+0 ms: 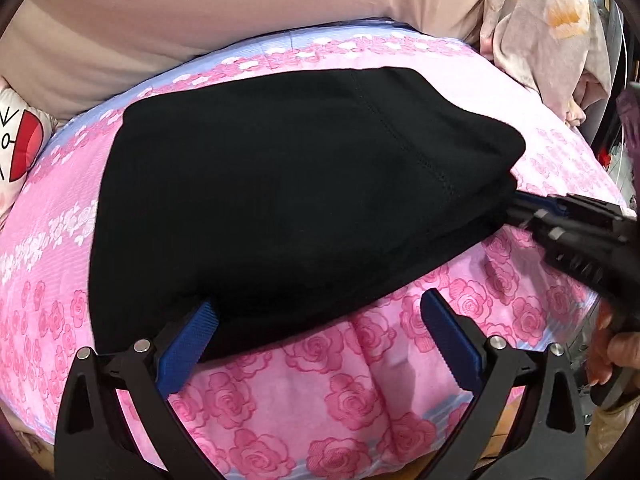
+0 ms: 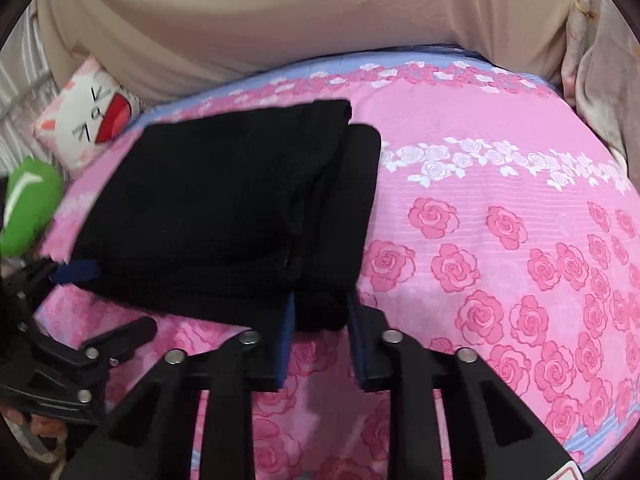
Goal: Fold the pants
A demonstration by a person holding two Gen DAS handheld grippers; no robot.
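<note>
Black pants (image 1: 288, 200) lie folded into a thick stack on the pink rose bedspread (image 1: 328, 392). My left gripper (image 1: 320, 320) stands wide open at the stack's near edge; its left blue pad (image 1: 186, 340) touches the fabric's underside, while the right pad (image 1: 448, 336) is clear of it. My right gripper (image 1: 516, 208) pinches the stack's right corner. In the right wrist view, the pants (image 2: 224, 208) fill the left half, and my right gripper (image 2: 320, 300) is shut on a bunched black fold. The left gripper (image 2: 124, 298) shows at the lower left, open.
A white plush cushion (image 2: 92, 120) with a red mouth and a green object (image 2: 30, 204) sit at the bed's far left. Beige padding (image 2: 280, 20) backs the bed. A heap of pale floral cloth (image 1: 552, 40) lies at the right. A hand (image 1: 612, 344) holds the right gripper.
</note>
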